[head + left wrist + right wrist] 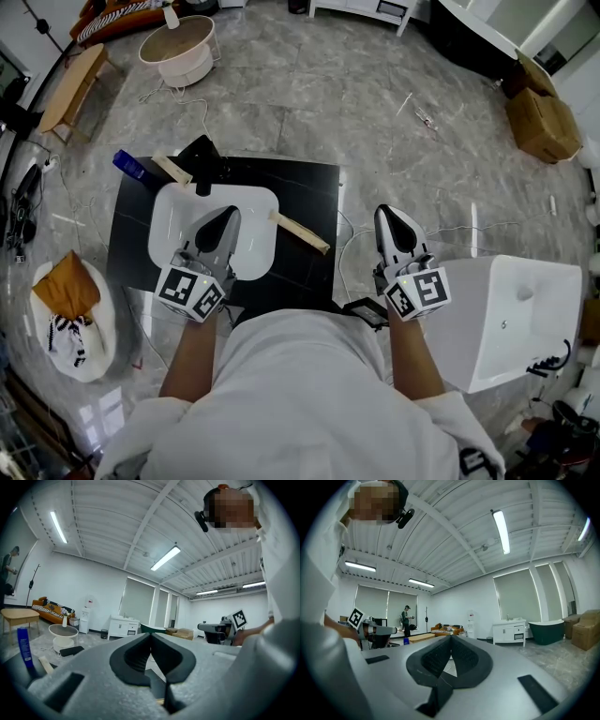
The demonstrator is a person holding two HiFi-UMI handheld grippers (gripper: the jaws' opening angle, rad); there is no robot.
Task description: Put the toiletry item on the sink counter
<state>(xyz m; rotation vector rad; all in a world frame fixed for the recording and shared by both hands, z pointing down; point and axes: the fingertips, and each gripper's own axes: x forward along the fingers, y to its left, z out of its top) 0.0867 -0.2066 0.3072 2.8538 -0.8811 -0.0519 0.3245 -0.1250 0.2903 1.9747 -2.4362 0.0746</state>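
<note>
Marble floor (375, 122) beneath black counter (309, 192), white sink (260, 203)

- My left gripper (225, 220) hangs over the sink basin (169, 234), which is set on the counter (309, 187).
- The faucet (203, 167) stands just ahead of its tip.
- The toiletry tube (129, 164) lies ahead and to its left, at the counter's far corner.
- A wooden stick (300, 232) lies on the counter just right of it.
- My right gripper (392, 220) is off the counter's right edge, with a box (511, 314) just to its right.

Blue toiletry tube (129, 165) — upright at the black counter's (314, 187) far-left corner.
</note>
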